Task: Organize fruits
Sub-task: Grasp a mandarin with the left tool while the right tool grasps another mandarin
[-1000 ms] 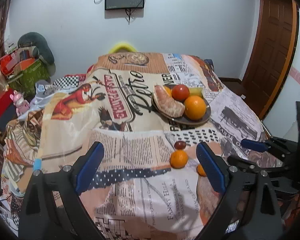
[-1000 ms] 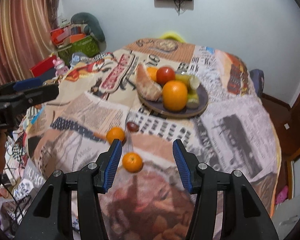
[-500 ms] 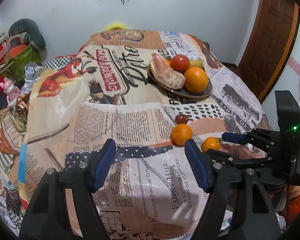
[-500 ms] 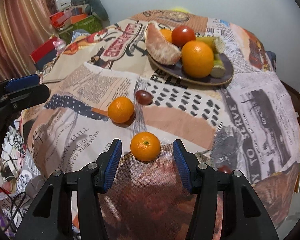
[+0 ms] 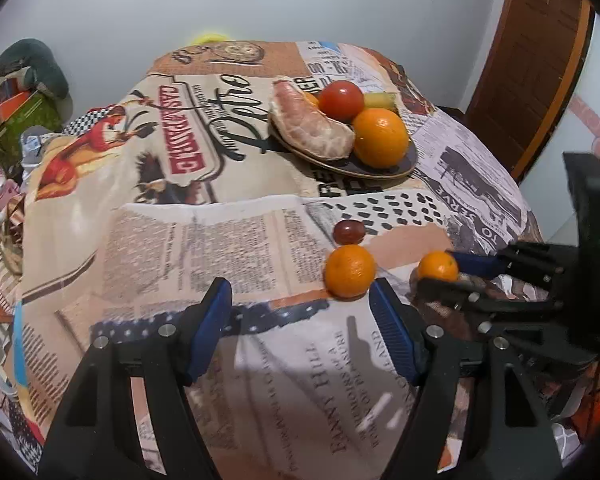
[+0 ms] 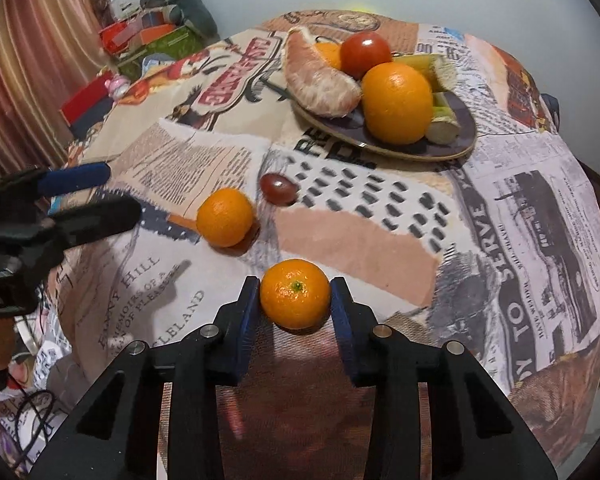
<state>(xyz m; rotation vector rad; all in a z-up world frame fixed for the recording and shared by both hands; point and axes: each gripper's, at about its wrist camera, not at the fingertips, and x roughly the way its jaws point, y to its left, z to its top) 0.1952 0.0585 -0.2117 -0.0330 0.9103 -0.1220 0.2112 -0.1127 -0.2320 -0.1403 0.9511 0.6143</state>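
Observation:
A dark plate [image 6: 456,142] on the newspaper-print tablecloth holds a big orange [image 6: 396,102], a tomato [image 6: 364,54], a peeled pomelo piece [image 6: 320,82] and green stalk pieces. Two mandarins and a dark grape [image 6: 278,188] lie loose in front of it. My right gripper [image 6: 296,300] has its blue pads touching both sides of the near mandarin [image 6: 296,292], which rests on the cloth. My left gripper [image 5: 300,308] is open and empty, just short of the other mandarin [image 5: 350,270]. The right gripper [image 5: 452,276] shows in the left wrist view, around its mandarin [image 5: 438,266].
The table [image 5: 180,240] drops away at its near and side edges. Boxes, a toy and cushions [image 6: 148,36] are piled on the left by a curtain. A wooden door [image 5: 540,60] stands at the right. A screen hangs on the back wall.
Both grippers moved forward and down toward the table. The right gripper slid around the near mandarin and narrowed onto it. The left gripper closed in on the other mandarin.

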